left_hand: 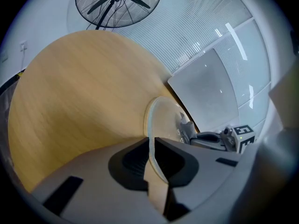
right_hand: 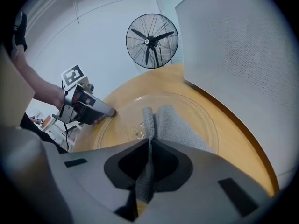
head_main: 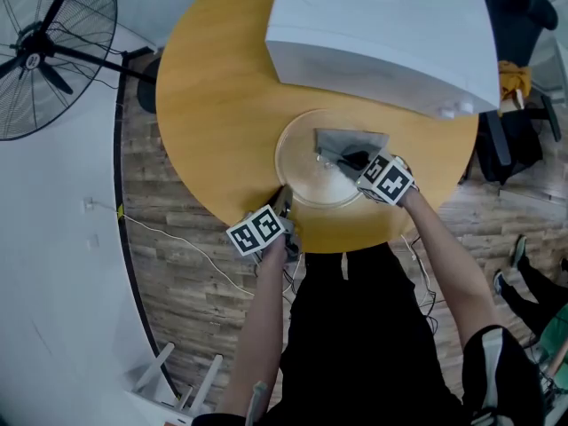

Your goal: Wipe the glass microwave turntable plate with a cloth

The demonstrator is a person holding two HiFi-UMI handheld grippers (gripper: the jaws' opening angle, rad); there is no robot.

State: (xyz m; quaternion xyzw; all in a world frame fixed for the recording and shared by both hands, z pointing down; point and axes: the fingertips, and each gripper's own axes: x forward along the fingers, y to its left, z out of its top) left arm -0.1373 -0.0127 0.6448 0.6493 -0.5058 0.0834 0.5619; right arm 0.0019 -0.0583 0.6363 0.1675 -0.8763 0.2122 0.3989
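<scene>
Plate point(head_main: 304, 183) rim pinched in left tool point(left_hand: 150, 148); right tool point(right_hand: 149, 158) clamps cloth point(right_hand: 180, 126) atop it.

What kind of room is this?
Probably an office or workshop, not a kitchen: the microwave sits on a round wooden table, near a large pedestal fan on a wood-plank floor.
</scene>
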